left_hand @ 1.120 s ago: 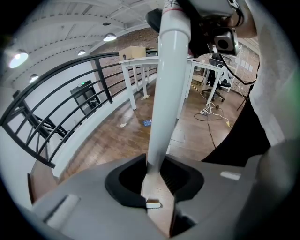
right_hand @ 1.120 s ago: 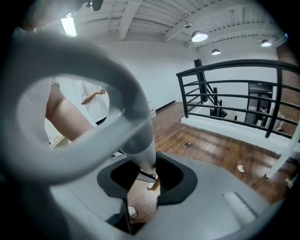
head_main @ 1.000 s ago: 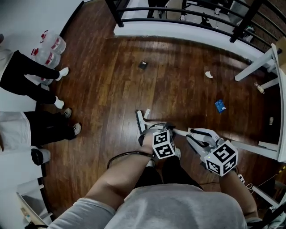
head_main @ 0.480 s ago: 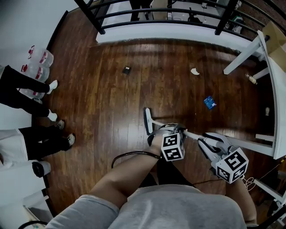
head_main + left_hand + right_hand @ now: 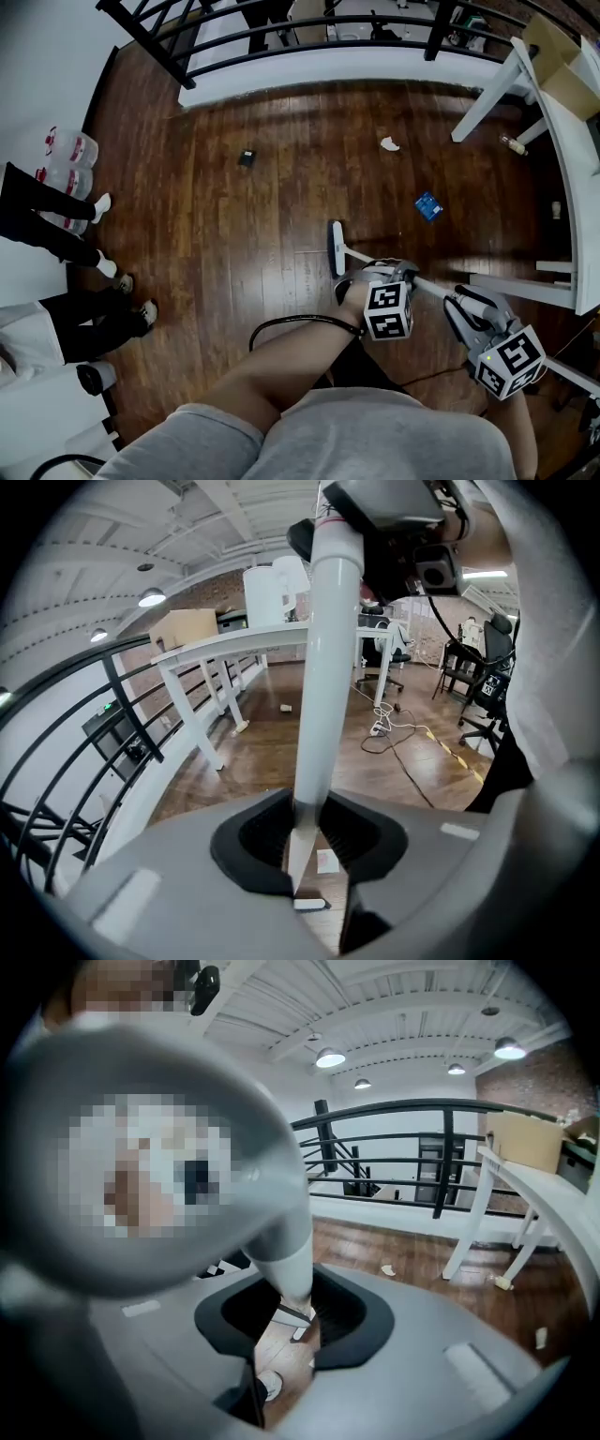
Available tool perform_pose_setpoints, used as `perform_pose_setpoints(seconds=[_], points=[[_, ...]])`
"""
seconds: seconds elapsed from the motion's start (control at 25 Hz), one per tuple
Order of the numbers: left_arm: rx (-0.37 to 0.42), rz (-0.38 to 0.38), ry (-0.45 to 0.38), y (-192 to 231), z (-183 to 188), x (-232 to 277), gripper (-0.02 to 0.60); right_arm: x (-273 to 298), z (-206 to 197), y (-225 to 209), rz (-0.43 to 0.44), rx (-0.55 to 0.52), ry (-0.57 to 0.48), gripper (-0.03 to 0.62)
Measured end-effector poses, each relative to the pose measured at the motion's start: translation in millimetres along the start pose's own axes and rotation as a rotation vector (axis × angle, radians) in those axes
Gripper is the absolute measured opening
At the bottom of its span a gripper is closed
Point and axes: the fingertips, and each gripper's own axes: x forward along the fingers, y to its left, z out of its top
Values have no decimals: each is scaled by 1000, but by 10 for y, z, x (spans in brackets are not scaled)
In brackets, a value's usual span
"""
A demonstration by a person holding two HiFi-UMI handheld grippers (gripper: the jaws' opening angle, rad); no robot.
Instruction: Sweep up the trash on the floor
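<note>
Head view shows dark plank floor [image 5: 234, 234], black railing [image 5: 141, 42], white table [image 5: 577, 159] rightward.

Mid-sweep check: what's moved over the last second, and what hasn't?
The broom head has swung right across the floor, closer to the blue packet. Nothing taken or released: left gripper and right gripper stay shut on the handle. Blue packet, white scrap and black item lie unmoved.
</note>
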Motion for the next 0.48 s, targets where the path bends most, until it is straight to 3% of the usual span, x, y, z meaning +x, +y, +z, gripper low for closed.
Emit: perform_pose_setpoints(seconds=[0.2, 0.48], points=[[32, -11, 7, -63, 89, 4, 84, -107, -29, -11, -3, 10, -5, 104], [-46, 46, 14, 114, -39, -346, 84, 78, 340, 238, 69, -70, -30, 106]])
